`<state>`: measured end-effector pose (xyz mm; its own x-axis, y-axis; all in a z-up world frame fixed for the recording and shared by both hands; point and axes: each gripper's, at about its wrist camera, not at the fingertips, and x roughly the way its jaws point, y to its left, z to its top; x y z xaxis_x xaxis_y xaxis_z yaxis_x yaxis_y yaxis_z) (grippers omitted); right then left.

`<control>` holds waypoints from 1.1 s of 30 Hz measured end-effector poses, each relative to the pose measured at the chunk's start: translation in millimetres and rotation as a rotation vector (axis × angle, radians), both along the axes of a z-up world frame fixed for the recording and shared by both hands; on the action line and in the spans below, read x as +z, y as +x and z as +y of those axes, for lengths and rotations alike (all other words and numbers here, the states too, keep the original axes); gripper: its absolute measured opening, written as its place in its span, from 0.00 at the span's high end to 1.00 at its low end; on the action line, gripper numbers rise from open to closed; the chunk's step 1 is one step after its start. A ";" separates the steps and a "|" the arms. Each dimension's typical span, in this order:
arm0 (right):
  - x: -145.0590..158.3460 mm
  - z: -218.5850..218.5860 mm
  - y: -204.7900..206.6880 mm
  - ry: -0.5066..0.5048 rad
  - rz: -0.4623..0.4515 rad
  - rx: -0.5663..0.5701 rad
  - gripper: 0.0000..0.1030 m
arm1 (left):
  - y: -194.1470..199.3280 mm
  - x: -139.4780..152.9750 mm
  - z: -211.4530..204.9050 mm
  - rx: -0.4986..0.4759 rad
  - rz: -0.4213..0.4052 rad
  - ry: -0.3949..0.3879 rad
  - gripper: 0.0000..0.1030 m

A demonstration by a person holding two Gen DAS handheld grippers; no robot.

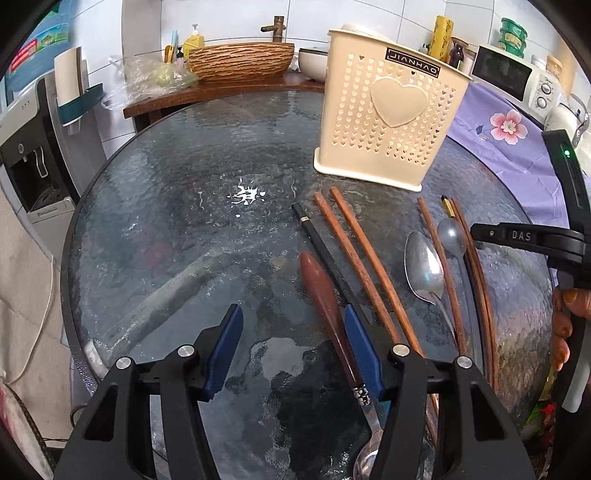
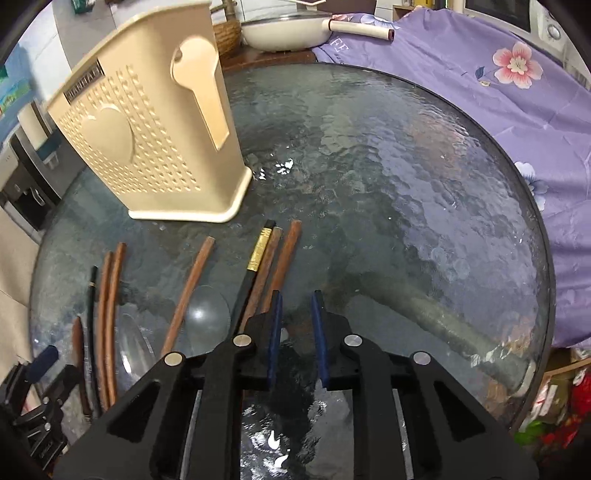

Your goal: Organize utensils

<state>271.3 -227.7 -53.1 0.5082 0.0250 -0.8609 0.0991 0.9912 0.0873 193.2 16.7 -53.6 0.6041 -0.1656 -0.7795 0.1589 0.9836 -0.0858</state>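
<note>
A cream perforated utensil holder (image 1: pixel 388 114) with a heart stands upright on the round glass table (image 1: pixel 184 206); it also shows in the right wrist view (image 2: pixel 147 140). Several wooden chopsticks (image 1: pixel 365 269), a black chopstick (image 1: pixel 325 247), a wooden-handled spoon (image 1: pixel 325 306), a metal spoon (image 1: pixel 423 267) and a clear plastic spoon (image 1: pixel 451 230) lie in front of it. My left gripper (image 1: pixel 291 347) is open, its right finger (image 1: pixel 364 354) over the wooden-handled spoon. My right gripper (image 2: pixel 295 332) is open and empty, just right of a gold-banded black chopstick (image 2: pixel 255 262) and brown chopsticks (image 2: pixel 284 254).
A purple floral cloth (image 2: pixel 498 92) lies beyond the table's right edge. A wooden counter (image 1: pixel 221 92) behind holds a woven basin (image 1: pixel 240 61) and a white pan (image 2: pixel 288 29). A water dispenser (image 1: pixel 29 155) stands left. A microwave (image 1: pixel 513 75) sits at far right.
</note>
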 end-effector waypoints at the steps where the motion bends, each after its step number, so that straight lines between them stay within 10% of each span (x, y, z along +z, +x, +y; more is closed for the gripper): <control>1: 0.2 0.9 0.4 0.009 0.004 0.006 0.86 | -0.3 -0.5 -0.7 0.000 0.000 0.001 0.46; 13: 0.2 0.8 16.8 -0.036 0.010 0.049 0.94 | 1.4 0.5 1.1 0.019 -0.002 -0.008 0.46; 16: 2.0 -14.2 15.9 0.155 0.018 0.043 0.94 | 1.1 2.8 3.6 0.024 -0.007 -0.020 0.46; 24: 7.7 -16.6 15.9 0.177 0.010 0.044 0.93 | -0.6 4.8 4.9 0.029 -0.011 -0.034 0.46; 33: 3.8 13.1 9.9 0.005 0.007 0.125 0.93 | -1.7 3.6 8.3 0.035 -0.006 -0.045 0.45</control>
<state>281.1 -214.5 -49.3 0.4951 0.0920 -0.8640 -0.0242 0.9955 0.0921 191.5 25.0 -49.9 0.6151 -0.1786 -0.7679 0.1249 0.9838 -0.1288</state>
